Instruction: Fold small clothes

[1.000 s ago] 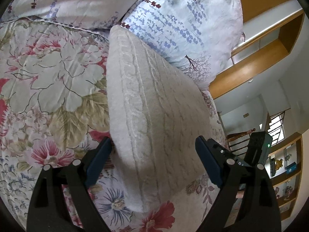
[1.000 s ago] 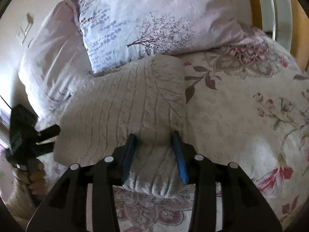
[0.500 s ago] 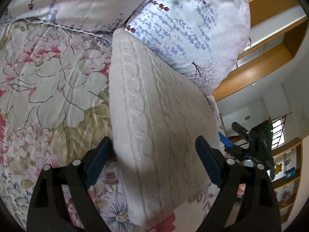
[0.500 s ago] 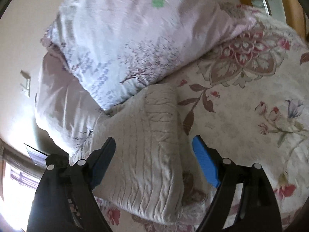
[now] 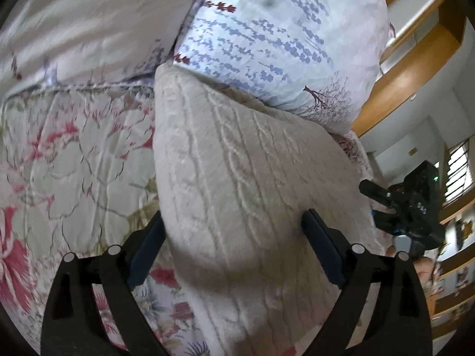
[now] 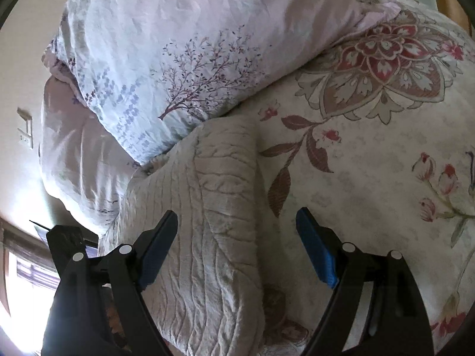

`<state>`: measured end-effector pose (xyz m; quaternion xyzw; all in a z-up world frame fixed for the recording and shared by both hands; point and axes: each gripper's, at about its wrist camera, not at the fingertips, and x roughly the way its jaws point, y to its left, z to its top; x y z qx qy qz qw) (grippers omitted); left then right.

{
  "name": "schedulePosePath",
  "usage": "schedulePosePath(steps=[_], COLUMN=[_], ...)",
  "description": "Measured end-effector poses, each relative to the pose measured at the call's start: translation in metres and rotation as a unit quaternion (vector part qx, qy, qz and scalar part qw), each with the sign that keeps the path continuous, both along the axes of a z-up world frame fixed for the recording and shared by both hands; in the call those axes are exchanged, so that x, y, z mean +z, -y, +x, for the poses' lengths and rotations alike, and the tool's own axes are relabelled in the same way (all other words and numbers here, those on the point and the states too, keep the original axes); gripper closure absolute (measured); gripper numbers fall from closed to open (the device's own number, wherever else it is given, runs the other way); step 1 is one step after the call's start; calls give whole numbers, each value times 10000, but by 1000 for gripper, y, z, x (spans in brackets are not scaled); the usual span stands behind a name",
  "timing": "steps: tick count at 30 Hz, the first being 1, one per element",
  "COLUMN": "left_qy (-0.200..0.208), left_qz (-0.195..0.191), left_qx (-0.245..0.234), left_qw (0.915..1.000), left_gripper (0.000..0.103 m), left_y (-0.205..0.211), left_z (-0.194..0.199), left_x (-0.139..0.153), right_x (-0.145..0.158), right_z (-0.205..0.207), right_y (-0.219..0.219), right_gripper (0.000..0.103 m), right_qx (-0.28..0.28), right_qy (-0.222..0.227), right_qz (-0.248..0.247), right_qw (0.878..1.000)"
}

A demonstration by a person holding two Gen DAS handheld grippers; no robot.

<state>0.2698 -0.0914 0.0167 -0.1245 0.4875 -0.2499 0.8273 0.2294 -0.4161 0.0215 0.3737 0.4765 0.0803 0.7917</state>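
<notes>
Knit: one folded sweater [image 5: 237, 184] | pillows [image 6: 166, 53]: two | left tongs [image 5: 234, 252], right tongs [image 6: 237, 246]: both apart

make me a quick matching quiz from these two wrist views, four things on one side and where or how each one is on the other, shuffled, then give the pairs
Things:
1. cream cable-knit sweater
2. lavender-print pillow
3. floral bedspread
4. right gripper

Descriptions:
A. spread flat beneath everything else
B. jaws wide, pressing on nothing
C. propped at the head of the bed, its lower edge against the knitwear
D. folded into a long strip on the bed

Pairs: 1-D, 2-C, 3-A, 4-B
</notes>
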Motion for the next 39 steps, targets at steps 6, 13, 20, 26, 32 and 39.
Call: schedulePosePath(steps=[6,13,20,26,32,39], left_qy=[93,63,40,26,-71,-134], left_qz=[298,280,240,224,-65,-848], left_qx=[2,-13,-14,-12,67,350], left_qw=[9995,9996,9997,9997,9999,9957], left_gripper=[6,5,5,6,14,59], left_y=[11,13,17,17,16,-11], left_z=[1,4,7,7,10,9], left_x=[-2,-4,-5,-4,-5,-2], right_x=[0,-3,-4,-6,-12,-2], right_z=[2,3,6,7,8,-2], right_y=[-6,-11,-16,-15,-18,-23], right_gripper=[27,36,40,42,62,73], right_qx=[165,294,379,394,502,487], right_qy=[36,67,105,110,129,457], right_qz=[-38,88,169,277,469,514], right_qw=[9999,9995,9991,9988,9976,9964])
